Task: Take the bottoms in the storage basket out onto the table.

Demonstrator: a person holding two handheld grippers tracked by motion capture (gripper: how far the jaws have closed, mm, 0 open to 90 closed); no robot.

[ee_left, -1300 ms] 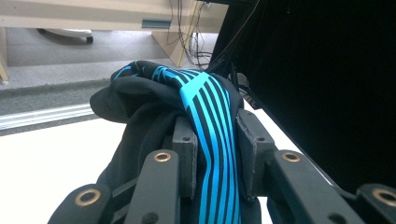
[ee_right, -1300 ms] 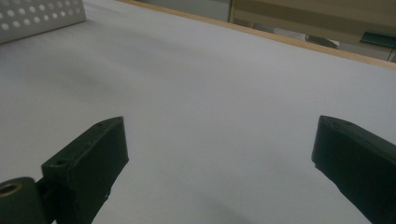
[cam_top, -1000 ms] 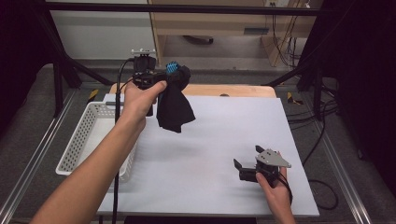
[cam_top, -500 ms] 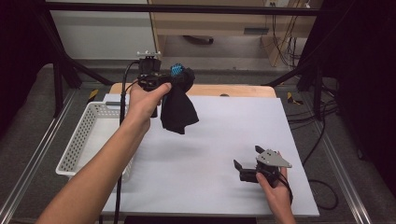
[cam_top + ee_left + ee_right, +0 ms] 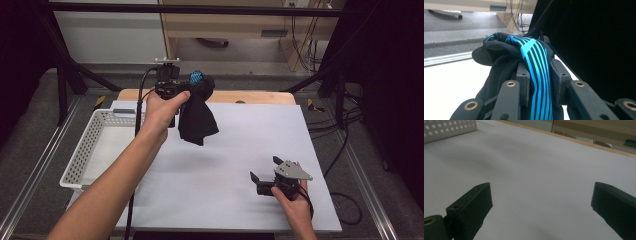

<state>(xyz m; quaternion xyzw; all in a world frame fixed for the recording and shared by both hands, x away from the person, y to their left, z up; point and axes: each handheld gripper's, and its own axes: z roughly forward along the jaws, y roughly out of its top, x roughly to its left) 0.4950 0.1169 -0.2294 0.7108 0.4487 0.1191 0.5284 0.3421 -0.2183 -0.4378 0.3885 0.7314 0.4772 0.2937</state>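
Over at the left edge of the desk (image 5: 225,165) sits the white perforated basket (image 5: 95,145), and just to its right, up in the air, here is the left claw (image 5: 197,82), clamped tight on a black garment (image 5: 196,120) with bright blue stripes. From the high view the cloth bunches at the claw's tip and the rest droops straight down below it, hanging clear above the far part of the desk, right of the basket's far corner. In the left gripper view the grip is plain: the two black pads (image 5: 522,80) squeeze the fabric from both sides, the blue-striped band (image 5: 537,72) runs up between them, and the dark bulk of the garment (image 5: 496,55) mounds over the tips and spills down the left side.

Moving right, the middle of the desk lies bare under the hanging cloth. Then, well to the right of the basket and near the desk's near edge, the right claw (image 5: 263,170) rests low in the person's right hand (image 5: 295,205), grey plate on top, jaws spread wide apart. The right gripper view shows both jaws far from each other with white desk (image 5: 536,170) between them, and the basket's wall (image 5: 449,127) at the top left corner.
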